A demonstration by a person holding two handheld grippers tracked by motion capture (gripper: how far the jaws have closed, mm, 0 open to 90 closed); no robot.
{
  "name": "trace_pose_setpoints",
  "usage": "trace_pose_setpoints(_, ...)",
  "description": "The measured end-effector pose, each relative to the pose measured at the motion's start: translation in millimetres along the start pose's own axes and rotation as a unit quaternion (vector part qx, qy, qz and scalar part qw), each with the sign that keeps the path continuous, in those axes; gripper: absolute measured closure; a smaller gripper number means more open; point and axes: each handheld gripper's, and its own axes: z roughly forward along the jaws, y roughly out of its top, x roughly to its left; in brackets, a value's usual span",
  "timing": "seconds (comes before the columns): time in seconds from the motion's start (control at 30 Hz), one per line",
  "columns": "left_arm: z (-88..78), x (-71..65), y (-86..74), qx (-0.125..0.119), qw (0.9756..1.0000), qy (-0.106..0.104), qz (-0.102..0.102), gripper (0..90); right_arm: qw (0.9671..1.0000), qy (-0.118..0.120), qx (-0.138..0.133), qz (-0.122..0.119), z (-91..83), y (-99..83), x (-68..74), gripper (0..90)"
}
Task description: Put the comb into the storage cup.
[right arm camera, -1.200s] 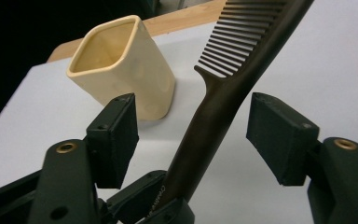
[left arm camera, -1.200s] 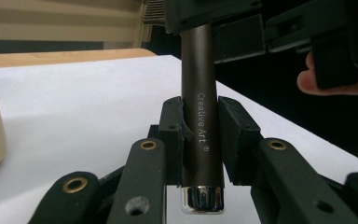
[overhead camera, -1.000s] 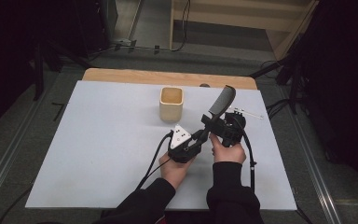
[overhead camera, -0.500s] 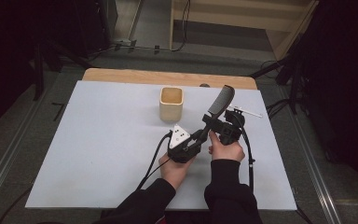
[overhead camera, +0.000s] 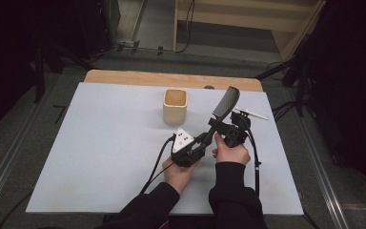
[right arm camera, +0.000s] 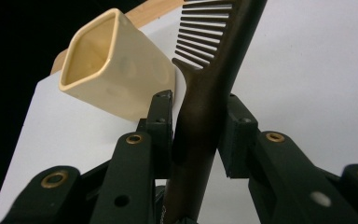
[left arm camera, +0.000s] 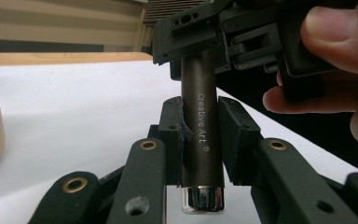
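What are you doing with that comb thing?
A person holds a dark comb up off the white table with two grippers. The left gripper pinches the handle near its shiny end, and the right gripper has just been closing its fingers higher up, below the teeth. A cream cup stands upright nearby.

the cream cup (overhead camera: 175,106) stands just beyond the hands; the table (overhead camera: 100,143) lies bare leftward.

The dark brown comb (overhead camera: 224,106), handle printed "Creative Art" with a chrome end cap, is held tilted above the table's (overhead camera: 100,143) right half, teeth end uppermost toward the far edge.
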Motion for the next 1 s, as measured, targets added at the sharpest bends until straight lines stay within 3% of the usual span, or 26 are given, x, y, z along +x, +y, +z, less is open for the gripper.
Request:
trace_pose_setpoints(0.53, 2.1, 1.4, -1.1, 0.008, 0.9999, -0.001, -0.012, 72.7, 0.9995, 0.015, 0.019, 0.022, 3.6, 3.5, -4.7, 69.9)
trace_pose_setpoints(0.6, 1.5, 2.8, -0.8, 0.007, 0.9998, -0.002, -0.017, 72.6, 0.9993, 0.026, 0.018, 0.017, 3.5, 3.7, -4.6, 69.9)
trace_pose_setpoints(1.0, 2.1, 2.6, -1.7, 0.012, 0.9998, -0.002, -0.014, 72.1, 0.9995, 0.022, 0.023, 0.009, 4.5, 3.3, -4.4, 70.2)
